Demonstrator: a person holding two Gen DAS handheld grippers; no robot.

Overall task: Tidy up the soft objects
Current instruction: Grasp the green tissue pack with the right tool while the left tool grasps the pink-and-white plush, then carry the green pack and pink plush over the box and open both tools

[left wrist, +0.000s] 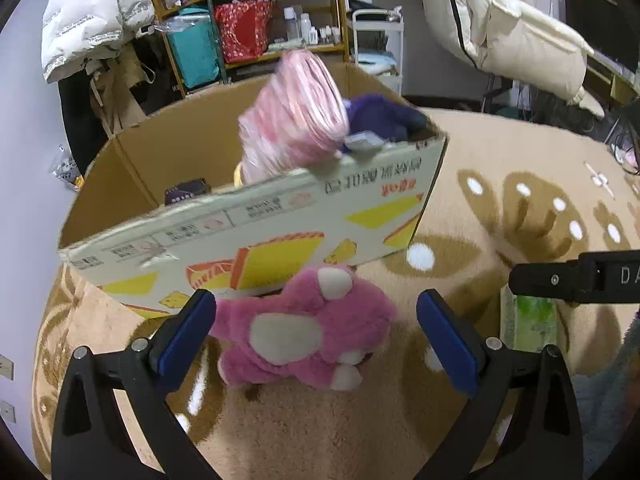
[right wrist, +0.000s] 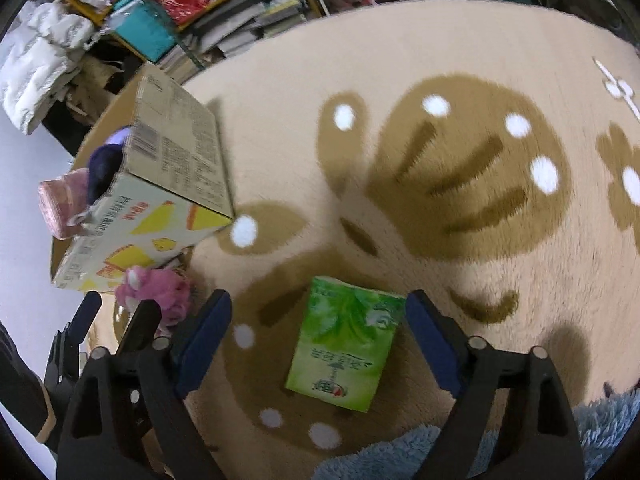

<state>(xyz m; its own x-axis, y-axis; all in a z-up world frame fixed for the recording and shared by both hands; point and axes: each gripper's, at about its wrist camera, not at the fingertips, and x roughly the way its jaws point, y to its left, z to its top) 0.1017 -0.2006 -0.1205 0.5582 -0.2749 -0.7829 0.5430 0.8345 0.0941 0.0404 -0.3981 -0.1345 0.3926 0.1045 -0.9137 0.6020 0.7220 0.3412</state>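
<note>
A pink plush toy point(left wrist: 308, 328) lies on the tan rug just in front of a cardboard box point(left wrist: 256, 232). My left gripper point(left wrist: 316, 332) hangs open over the toy, one blue pad on each side and neither touching it. A green tissue pack point(right wrist: 344, 344) lies flat on the rug between the spread blue pads of my right gripper point(right wrist: 320, 340), which is open with gaps on both sides. The box holds a pink striped bundle point(left wrist: 296, 120) and a purple soft thing point(left wrist: 380, 116). In the right wrist view the plush toy point(right wrist: 160, 292) and box point(right wrist: 160, 184) sit to the left.
The round tan rug point(right wrist: 460, 240) has brown and white patterns. A blue fluffy cloth point(right wrist: 400, 456) lies at the near edge. Shelves point(left wrist: 256, 20) with bags and bottles, a white jacket point(left wrist: 92, 16) and a cream coat point(left wrist: 500, 20) stand behind the box.
</note>
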